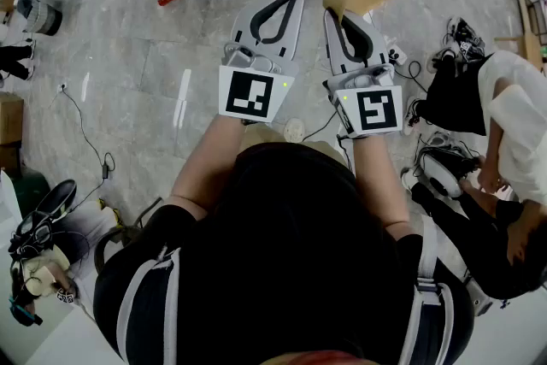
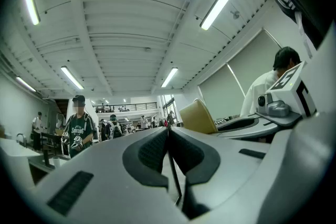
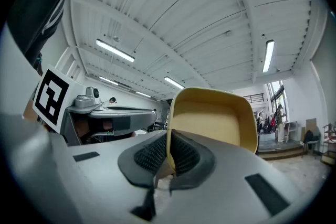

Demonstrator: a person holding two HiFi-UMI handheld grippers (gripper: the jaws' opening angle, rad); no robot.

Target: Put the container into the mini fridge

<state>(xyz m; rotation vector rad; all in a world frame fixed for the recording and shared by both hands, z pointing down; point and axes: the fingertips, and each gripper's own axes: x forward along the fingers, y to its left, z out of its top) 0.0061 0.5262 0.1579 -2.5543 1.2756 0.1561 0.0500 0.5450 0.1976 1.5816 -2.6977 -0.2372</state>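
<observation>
right tongs (image 3: 169,138) clamp container (image 3: 210,123) rim — left tongs (image 2: 168,132) closed, empty, alongside

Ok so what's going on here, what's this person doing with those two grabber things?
A person holds a gripper in each hand, out in front of them. The right gripper is clamped on one wall of a tan container and holds it up over the floor. The left gripper is shut and empty beside it. The container is not yet put away anywhere.
</observation>
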